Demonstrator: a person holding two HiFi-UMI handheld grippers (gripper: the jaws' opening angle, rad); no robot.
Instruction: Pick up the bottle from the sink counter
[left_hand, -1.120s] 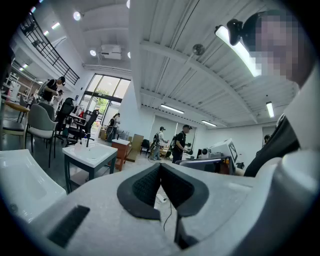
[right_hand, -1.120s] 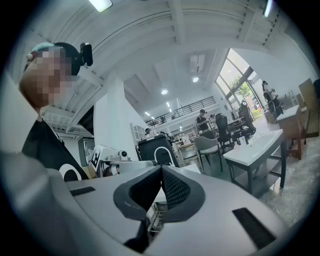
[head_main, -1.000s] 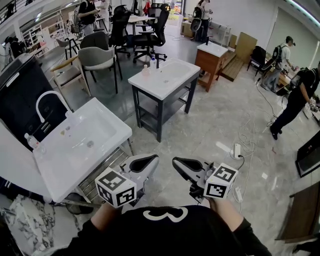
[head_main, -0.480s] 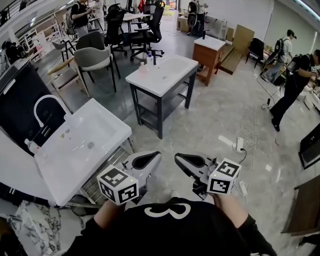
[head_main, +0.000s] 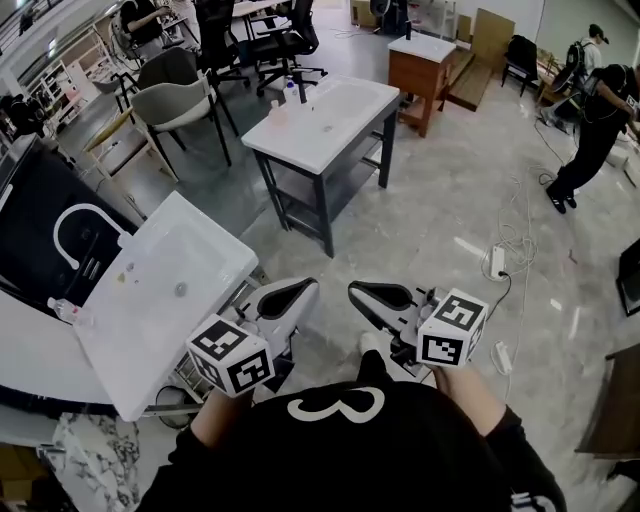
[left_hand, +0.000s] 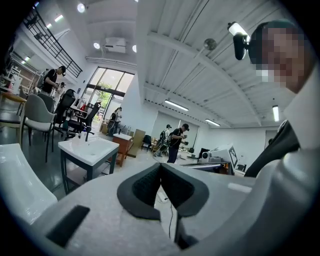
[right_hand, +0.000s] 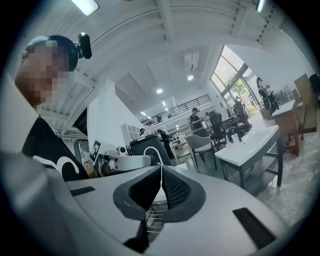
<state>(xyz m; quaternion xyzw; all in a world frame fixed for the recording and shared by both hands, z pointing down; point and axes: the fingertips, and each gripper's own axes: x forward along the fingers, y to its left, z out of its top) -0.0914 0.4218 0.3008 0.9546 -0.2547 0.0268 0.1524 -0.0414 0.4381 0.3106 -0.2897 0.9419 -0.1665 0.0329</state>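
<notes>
Down low in the head view, the left gripper (head_main: 300, 292) and the right gripper (head_main: 362, 295) are held side by side just ahead of the person's black shirt (head_main: 340, 450). Both point out over the pale marble floor (head_main: 440, 220) and touch nothing. Each has its jaws pressed together and empty: in the left gripper view the dark pads (left_hand: 145, 187) meet at their tips, and in the right gripper view the pads (right_hand: 175, 191) do the same. The small clear bottle (head_main: 62, 310) sits at the left corner of the white sink counter (head_main: 222, 252), on the same edge as the curved white faucet (head_main: 78, 206) and well apart from both grippers. The left gripper is the nearer to that counter. Farther off stands a second sink table (head_main: 340, 125) with another small bottle (head_main: 289, 92) near its far edge. A power strip (head_main: 497, 262) lies on the floor to the right.
</notes>
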